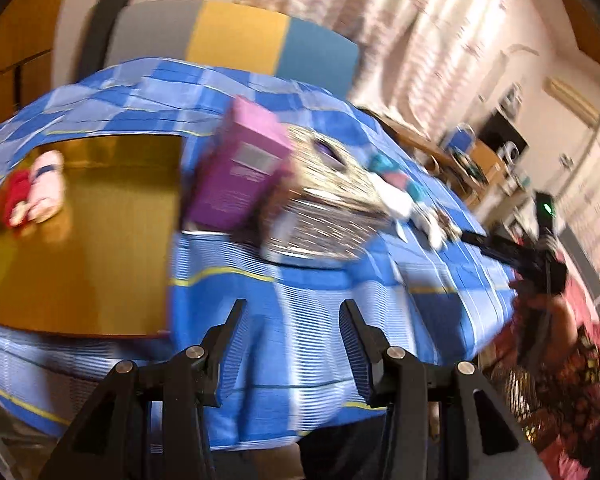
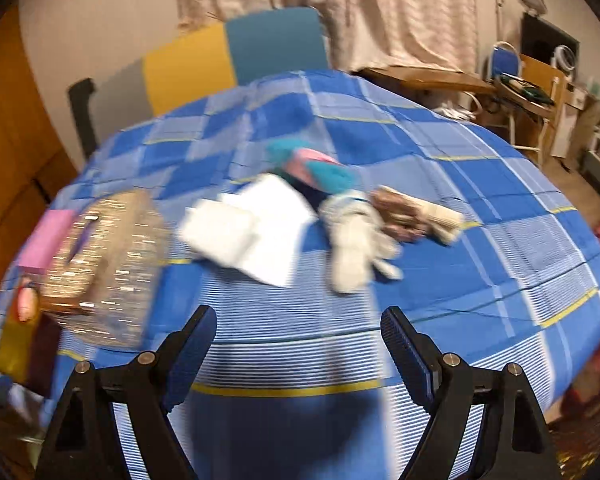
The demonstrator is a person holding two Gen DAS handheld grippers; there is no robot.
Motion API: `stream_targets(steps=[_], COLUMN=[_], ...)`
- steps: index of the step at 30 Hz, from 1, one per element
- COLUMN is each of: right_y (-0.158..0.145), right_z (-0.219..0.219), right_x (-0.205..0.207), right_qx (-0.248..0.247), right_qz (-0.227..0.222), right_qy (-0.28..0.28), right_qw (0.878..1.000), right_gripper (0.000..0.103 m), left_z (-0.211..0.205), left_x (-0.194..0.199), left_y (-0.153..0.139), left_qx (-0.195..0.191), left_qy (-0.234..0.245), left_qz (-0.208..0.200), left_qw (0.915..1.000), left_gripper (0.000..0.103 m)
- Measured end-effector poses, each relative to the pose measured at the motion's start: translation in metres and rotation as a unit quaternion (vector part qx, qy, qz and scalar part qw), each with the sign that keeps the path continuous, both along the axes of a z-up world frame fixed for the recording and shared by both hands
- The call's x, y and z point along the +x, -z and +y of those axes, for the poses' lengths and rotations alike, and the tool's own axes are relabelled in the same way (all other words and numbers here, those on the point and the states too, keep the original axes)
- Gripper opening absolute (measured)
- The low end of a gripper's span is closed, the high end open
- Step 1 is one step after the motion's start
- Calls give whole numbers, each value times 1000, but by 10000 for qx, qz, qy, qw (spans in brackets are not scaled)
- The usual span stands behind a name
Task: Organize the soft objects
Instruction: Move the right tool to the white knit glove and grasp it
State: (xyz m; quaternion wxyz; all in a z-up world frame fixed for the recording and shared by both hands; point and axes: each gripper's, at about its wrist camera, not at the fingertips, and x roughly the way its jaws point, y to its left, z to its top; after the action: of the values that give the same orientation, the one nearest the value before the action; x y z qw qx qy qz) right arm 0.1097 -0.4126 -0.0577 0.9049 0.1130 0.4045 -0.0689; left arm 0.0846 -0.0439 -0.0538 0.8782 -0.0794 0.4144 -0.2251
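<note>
On the blue checked cloth [image 2: 480, 216] lie a folded white cloth [image 2: 252, 232], a white glove [image 2: 356, 240], a teal and pink soft item [image 2: 316, 168] and a brown and beige sock [image 2: 416, 212]. My right gripper [image 2: 300, 316] is open above the cloth's near part, short of them, with nothing between its fingers. My left gripper [image 1: 292, 308] is also open and empty over the cloth [image 1: 308, 320]. To its left stands an open cardboard box [image 1: 100, 248] with a red soft toy [image 1: 16, 196] and a pink soft toy [image 1: 48, 184] inside. Both views are blurred.
A pink carton [image 1: 240, 168] and a glittery bag [image 1: 324, 208] stand beside the cardboard box. A chair with a grey, yellow and blue back [image 2: 236, 56] is behind the table. A hand [image 1: 548, 320] is at the right edge. Desks and curtains fill the background.
</note>
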Motion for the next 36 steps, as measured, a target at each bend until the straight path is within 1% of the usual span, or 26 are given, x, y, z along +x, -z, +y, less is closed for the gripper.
stream_targets(steps=[4,8,12,16,20,22,24,25,26,27,28,32,34,36], right_y=[12,21,29,40,54,61,67,69,70,71,75,71,64,54], right_z=[-32,-56,-60,-62,-60,-60,-62,-63,-65,-66,-64,-61,-60,-62], right_x=[13,25,47,74,97,104,112,115,117,119,123,122,118,110], right_qx=[-335,-266,-252,-181,-391,-464,-406,-395,-341,-281,-282,-178,80,497], right_qz=[109,54,-27,-15,106,182,225,230,212,203,302,317,326,343], right_qy=[-42,-81,-175,-328,-512,-523,-584,-541,-519,-530,-576,-673,-638,-591], right_qw=[9994,9996,9995,9993,9979,9974,9972,9975,9978,9980,9975,9971,9974,9964], right_gripper=[85,85,85,84,81,78,72,71,67,57,53,46,46,46], left_z=[-31,-55,-75,-91,-107,-114,-123,-127,-132,-137,-141,-155,-160,-164], left_x=[-3,-4,-4,-4,0,3,6,7,8,9,8,8,9,9], left_y=[1,2,4,4,4,5,7,8,9,10,10,8,7,5], left_qx=[96,150,281,357,443,467,504,506,513,529,554,534,503,493], left_qy=[343,557,737,849,907,943,993,1021,1061,1091,1127,1245,1284,1335], left_qz=[48,151,219,254,284,299,344,360,382,395,406,388,390,395], left_qw=[9994,9982,9966,9954,9945,9940,9932,9928,9923,9918,9913,9900,9897,9890], left_gripper=[46,46,46,46,46,46,46,46,46,46,46,46,46,46])
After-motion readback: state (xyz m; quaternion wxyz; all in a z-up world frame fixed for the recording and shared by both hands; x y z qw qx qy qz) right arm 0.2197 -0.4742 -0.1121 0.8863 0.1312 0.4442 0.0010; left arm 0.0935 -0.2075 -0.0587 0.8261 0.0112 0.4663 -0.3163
